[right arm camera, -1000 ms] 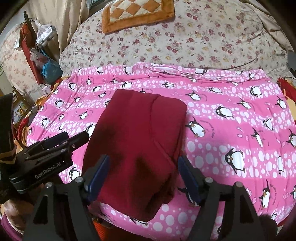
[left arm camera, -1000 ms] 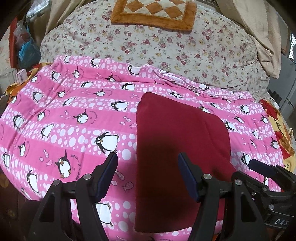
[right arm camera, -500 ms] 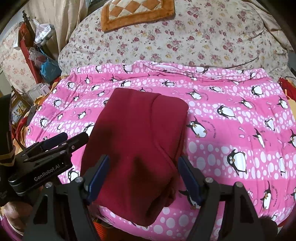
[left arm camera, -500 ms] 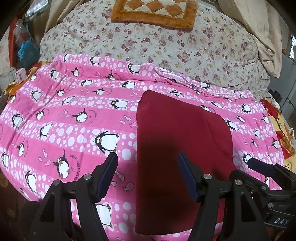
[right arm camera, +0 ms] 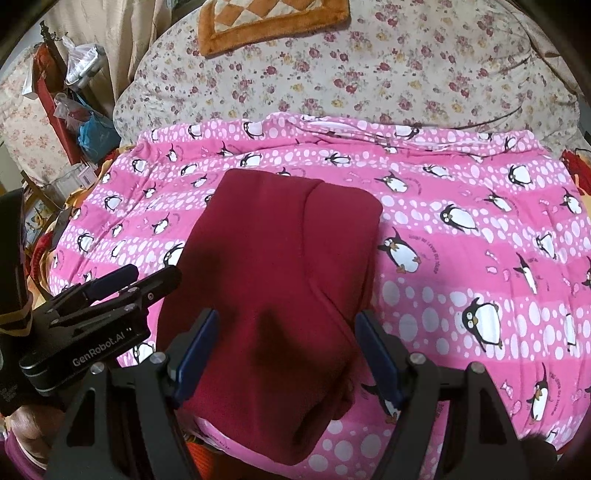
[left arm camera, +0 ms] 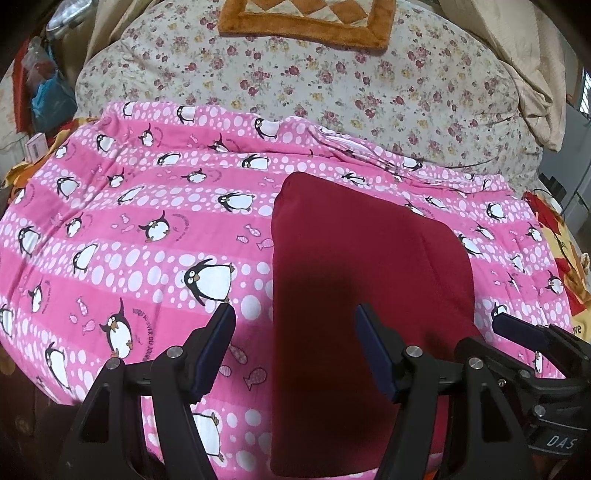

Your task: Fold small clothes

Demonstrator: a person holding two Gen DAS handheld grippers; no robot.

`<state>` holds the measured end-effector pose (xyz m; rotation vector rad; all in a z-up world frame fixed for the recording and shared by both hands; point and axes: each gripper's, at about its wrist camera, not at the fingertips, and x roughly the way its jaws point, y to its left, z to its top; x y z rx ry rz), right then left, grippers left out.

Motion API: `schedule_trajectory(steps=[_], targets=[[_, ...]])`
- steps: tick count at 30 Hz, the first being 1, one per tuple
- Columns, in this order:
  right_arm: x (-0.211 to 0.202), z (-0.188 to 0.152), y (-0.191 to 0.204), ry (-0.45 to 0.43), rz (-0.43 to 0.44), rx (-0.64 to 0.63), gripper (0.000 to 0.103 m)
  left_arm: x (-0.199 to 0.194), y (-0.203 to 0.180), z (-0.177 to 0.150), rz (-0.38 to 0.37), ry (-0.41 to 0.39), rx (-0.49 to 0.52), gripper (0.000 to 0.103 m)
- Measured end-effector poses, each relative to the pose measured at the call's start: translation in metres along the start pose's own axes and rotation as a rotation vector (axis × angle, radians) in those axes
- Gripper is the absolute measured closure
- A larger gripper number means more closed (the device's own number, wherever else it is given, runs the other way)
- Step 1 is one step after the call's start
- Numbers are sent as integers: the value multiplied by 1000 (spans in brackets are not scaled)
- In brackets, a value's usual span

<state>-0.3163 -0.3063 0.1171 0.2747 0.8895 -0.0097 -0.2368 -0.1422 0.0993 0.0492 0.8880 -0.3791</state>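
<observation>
A dark red garment (left arm camera: 369,280) lies folded into a long rectangle on the pink penguin blanket (left arm camera: 129,229). My left gripper (left arm camera: 297,332) hovers open over its near left edge, one pad over the blanket and one over the cloth, with nothing held. In the right wrist view the same garment (right arm camera: 280,266) shows a folded flap along its right side. My right gripper (right arm camera: 288,325) stands open above its near end, pads apart and gripping nothing. Each gripper shows in the other's view: the right gripper (left arm camera: 524,332) and the left gripper (right arm camera: 122,288).
Behind the blanket lies a floral duvet (left arm camera: 369,85) with an orange checked cushion (left arm camera: 306,26) on it. Bags and clutter (right arm camera: 85,122) stand at the far left. A yellow and red cloth (left arm camera: 569,258) borders the blanket on the right. The blanket's near edge drops off below the grippers.
Both views have drifted very slightly. The garment lies as before and both grippers stay open at the same width.
</observation>
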Motion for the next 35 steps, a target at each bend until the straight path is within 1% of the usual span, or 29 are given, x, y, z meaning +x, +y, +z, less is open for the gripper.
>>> schedule_trajectory(steps=[27, 30, 33, 34, 35], targets=[[24, 6, -1, 49, -1, 7, 23, 20, 5, 1, -1, 39, -4, 56], [25, 6, -1, 49, 1, 7, 23, 21, 5, 1, 1, 32, 1, 56], [24, 8, -2, 37, 13, 10, 23, 23, 11, 6, -13, 27, 2, 56], [22, 9, -4, 29, 15, 10, 23, 24, 14, 8, -12, 28, 0, 56], [19, 11, -6, 18, 14, 10, 23, 25, 22, 13, 5, 21, -8, 56]])
